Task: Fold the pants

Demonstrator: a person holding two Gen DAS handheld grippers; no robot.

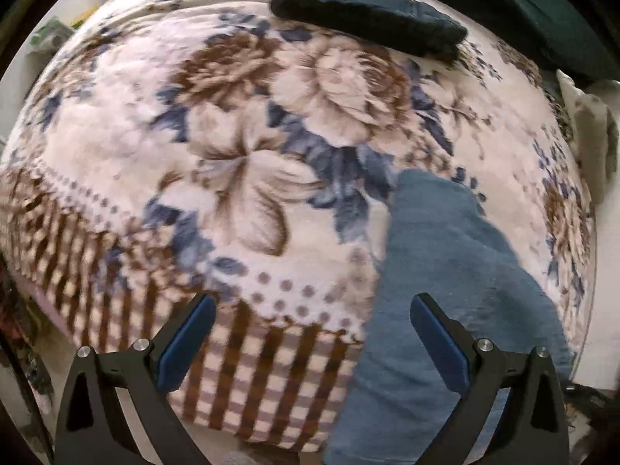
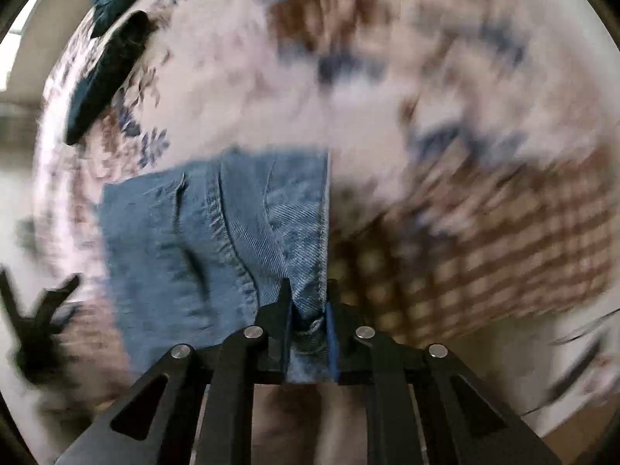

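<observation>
Blue denim pants (image 1: 438, 271) lie on a floral blanket (image 1: 240, 124) over a bed, at the lower right of the left wrist view. My left gripper (image 1: 312, 345) is open and empty above the blanket's checked border, its right finger over the denim. In the right wrist view my right gripper (image 2: 309, 310) is shut on a bunched edge of the pants (image 2: 217, 232), which hang ahead of it with seams and a pocket showing. The view is motion-blurred.
A dark folded garment (image 1: 368, 11) lies at the far side of the blanket and shows in the right wrist view (image 2: 104, 77) at upper left. More dark cloth (image 1: 542, 11) is piled at the back right. A pale pillow (image 1: 589, 128) sits at the right edge.
</observation>
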